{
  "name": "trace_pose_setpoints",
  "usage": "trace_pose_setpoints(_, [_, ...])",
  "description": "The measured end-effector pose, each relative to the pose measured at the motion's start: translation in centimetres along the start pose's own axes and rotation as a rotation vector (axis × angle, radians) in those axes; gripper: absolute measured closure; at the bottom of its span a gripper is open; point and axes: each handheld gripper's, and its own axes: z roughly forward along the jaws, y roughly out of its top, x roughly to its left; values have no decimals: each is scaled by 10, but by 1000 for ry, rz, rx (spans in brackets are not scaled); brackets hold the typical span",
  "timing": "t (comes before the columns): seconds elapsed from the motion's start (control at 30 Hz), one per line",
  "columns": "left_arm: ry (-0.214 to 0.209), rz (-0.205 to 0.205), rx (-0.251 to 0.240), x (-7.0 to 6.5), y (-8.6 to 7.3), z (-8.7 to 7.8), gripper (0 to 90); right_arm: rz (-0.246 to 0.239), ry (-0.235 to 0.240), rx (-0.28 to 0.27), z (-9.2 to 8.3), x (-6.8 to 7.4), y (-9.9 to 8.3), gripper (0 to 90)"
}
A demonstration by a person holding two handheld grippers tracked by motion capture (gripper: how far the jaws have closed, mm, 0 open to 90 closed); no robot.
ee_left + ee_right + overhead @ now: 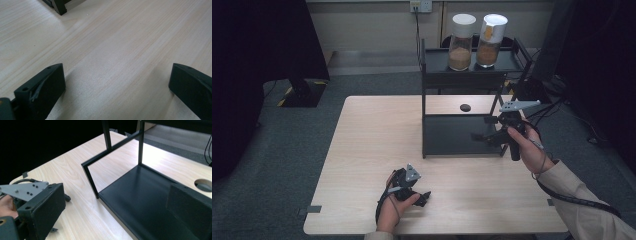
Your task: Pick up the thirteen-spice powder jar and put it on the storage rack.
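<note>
While the left gripper (421, 196) rests low on the table (362, 150) at about 6 o'clock, its jaws stand wide apart with only bare wood between them in the left gripper view. Further out, at about 3 o'clock, the right gripper (486, 131) hangs at the right edge of the rack (462, 80), just above the lower shelf (147, 195); its jaws also gape wide and hold nothing, the dark shelf showing between them.

Beyond that, on the rack's top shelf at about 12 o'clock, stand two jars: the left jar (460, 42) and the right jar (489, 40), upright, close together, each with a white lid and brown filling in its lower part. These look like the work in hand, since the right gripper is nearest the rack.

Judged by looks, the jars are clear, stiff and smooth, likely slippery, with some weight low down from the filling. A grip across the body, below the lid, seems safest; the lid may lift off.

Whether the walls are glass or plastic cannot be told. The filling is too small to identify. A dark round spot (465, 107) on the table behind the rack may be a cable hole.
</note>
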Motion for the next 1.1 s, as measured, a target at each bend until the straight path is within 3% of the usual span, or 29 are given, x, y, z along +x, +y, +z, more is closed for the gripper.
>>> trace_pose_setpoints(0.63, [0,0,0,0,0,0,0,73,25,30,14,-12,-45,13])
trace_pose_setpoints(1.1, [0,0,0,0,0,0,0,95,27,66,21,-16,-69,16])
